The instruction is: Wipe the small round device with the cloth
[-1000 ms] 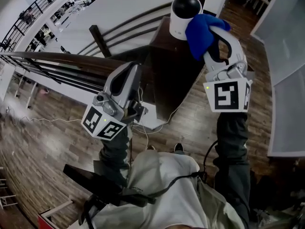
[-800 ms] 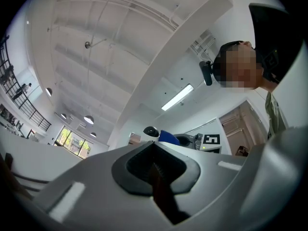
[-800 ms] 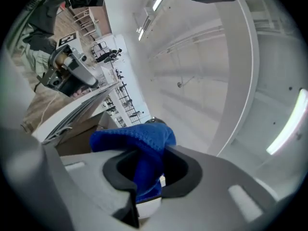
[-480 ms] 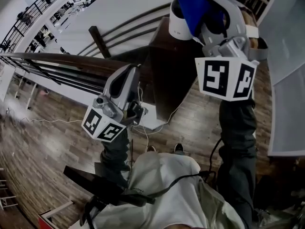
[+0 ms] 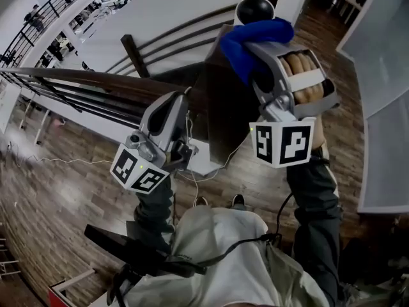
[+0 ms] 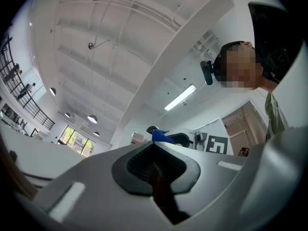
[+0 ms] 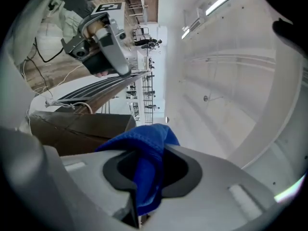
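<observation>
The small round device (image 5: 255, 7), white with a black dome, stands on top of a dark wooden post (image 5: 220, 101); only its dome shows above the blue cloth (image 5: 255, 37). My right gripper (image 5: 250, 55) is shut on that cloth, just below and in front of the device. In the right gripper view the cloth (image 7: 144, 158) bulges out of the shut jaws of the right gripper (image 7: 144, 182). My left gripper (image 5: 171, 107) is held lower left of the post, shut with nothing in it. From the left gripper (image 6: 155, 170) the cloth (image 6: 162, 137) shows far off.
Dark handrails (image 5: 77, 78) run left from the post, with a white balcony wall (image 5: 160, 11) beyond them. A white cable (image 5: 204, 171) hangs by the post's base. Wood flooring (image 5: 57, 190) lies below. The person's legs and a foot (image 5: 238, 199) are underneath.
My right gripper rose over the device with the cloth, then came back down and toward me, so the dome shows again. The left gripper has stayed put.
</observation>
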Demonstrator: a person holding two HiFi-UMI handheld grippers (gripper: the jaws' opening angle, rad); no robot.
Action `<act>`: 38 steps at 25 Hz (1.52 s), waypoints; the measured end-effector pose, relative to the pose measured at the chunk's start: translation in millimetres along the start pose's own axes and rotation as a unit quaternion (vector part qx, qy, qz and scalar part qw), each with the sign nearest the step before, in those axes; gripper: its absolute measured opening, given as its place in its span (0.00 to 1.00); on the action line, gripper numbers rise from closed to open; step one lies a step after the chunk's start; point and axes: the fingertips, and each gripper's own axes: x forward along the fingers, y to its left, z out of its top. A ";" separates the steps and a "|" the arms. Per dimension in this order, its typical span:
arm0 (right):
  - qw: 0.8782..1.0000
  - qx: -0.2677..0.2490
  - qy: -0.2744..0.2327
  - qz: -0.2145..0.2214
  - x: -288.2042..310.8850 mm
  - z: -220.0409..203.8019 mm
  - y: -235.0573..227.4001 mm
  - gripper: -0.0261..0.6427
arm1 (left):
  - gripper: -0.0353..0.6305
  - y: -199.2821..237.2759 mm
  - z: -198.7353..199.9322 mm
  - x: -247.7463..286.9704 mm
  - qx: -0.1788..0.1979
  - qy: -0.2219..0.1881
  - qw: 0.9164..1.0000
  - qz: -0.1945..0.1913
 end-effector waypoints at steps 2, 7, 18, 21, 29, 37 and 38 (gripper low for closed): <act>1.000 0.013 -0.014 0.007 -0.7 2.7 4.7 0.16 | 0.04 -0.7 0.6 0.5 -0.002 0.000 1.000 -0.002; 0.996 0.065 -0.026 -0.048 -13.7 -6.2 -46.7 0.16 | 0.04 -3.8 -0.5 0.8 -0.006 0.005 1.000 -0.008; 0.997 -0.052 0.025 0.051 41.3 2.6 -81.1 0.16 | 0.04 -12.1 -4.5 -0.8 -0.019 0.003 1.000 -0.015; 0.992 -0.101 0.023 0.072 46.2 18.6 -50.7 0.16 | 0.04 -9.6 -2.7 -1.8 -0.018 0.003 1.000 -0.013; 0.982 -0.119 0.021 0.146 36.1 30.5 18.0 0.16 | 0.04 -7.3 -9.5 -6.4 -0.020 0.005 1.000 -0.010; 0.995 0.022 -0.061 -0.073 -2.4 6.9 -114.3 0.16 | 0.04 -7.1 -12.2 -2.6 -0.028 0.005 0.999 -0.014; 0.992 0.053 -0.062 -0.100 -3.3 -7.4 -132.3 0.16 | 0.04 -7.0 -11.8 -2.4 -0.027 0.005 1.000 -0.015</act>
